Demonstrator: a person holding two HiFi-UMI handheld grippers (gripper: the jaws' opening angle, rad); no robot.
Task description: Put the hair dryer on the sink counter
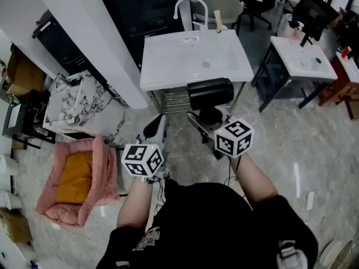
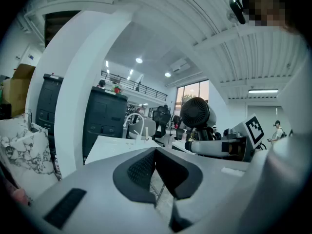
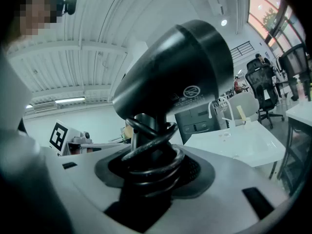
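One white sink tabletop stands on a shiny stone floor. Just before it, the right gripper holds the hair dryer by its handle, barrel lying sideways. The left gripper is closed, empty.

In the head view the dryer covers part of the counter's front edge, and it and the cube hide the right gripper's jaws. In the right gripper view the cord wraps the handle, whose lower end is lost in shadow. The far person is too small to make out.
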